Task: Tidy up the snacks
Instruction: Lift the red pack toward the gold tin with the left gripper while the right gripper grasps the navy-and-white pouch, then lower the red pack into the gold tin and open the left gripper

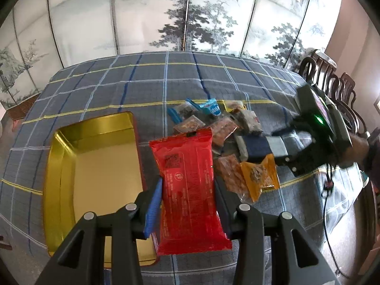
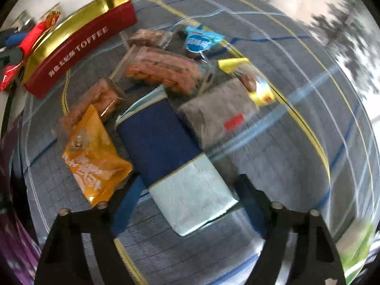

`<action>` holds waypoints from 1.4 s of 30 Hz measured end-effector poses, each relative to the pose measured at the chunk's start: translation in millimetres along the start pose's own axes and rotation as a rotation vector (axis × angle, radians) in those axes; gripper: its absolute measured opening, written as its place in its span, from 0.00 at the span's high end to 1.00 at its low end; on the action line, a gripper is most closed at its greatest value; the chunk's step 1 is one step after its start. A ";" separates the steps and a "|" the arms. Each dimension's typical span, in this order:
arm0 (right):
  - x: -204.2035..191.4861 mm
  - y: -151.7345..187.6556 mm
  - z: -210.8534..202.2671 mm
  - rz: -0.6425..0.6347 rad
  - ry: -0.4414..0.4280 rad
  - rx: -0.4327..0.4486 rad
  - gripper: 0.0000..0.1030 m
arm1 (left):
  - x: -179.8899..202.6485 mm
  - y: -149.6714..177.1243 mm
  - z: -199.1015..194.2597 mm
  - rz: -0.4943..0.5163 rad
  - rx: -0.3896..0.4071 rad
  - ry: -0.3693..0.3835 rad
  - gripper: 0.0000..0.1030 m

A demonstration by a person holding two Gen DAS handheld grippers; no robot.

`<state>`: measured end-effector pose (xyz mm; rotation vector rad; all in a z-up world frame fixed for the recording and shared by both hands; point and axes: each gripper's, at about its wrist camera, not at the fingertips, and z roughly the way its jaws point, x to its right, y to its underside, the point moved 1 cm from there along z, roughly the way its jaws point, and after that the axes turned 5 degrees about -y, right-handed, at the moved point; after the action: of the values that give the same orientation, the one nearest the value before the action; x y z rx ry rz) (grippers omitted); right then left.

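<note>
We are holding the red snack packet [image 1: 190, 190] in the closed left gripper [image 1: 188, 204], just right of the gold toffee tin [image 1: 59, 166]. Our right gripper [image 2: 190, 204] is standing wide open around the navy and pale-green packet [image 2: 171, 156], in the snack pile [image 1: 228, 142] right of the tin, not clamping it.

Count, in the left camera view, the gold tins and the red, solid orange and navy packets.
Gold tin: 1
Red packet: 1
Solid orange packet: 1
Navy packet: 1
Total: 4
</note>
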<state>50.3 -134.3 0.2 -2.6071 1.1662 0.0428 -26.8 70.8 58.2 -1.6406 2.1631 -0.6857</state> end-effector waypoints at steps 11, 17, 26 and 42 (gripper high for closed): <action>-17.2 85.4 -39.1 0.293 0.040 0.185 0.53 | -23.8 6.7 3.5 -0.021 0.003 -0.078 0.58; -10.7 100.0 -39.3 0.456 0.002 0.281 0.54 | -52.6 6.9 11.1 -0.037 0.006 -0.137 0.58; -24.3 119.4 -47.6 0.583 -0.031 0.362 0.55 | -116.3 -0.6 45.3 -0.074 -0.044 -0.240 0.58; -40.4 118.7 -69.4 0.681 -0.099 0.467 0.55 | -168.4 -9.3 91.1 -0.148 -0.128 -0.286 0.50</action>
<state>-70.2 -198.8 43.3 -1.7097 1.7233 0.0318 76.0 215.0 -15.1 -1.8521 1.9304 -0.3300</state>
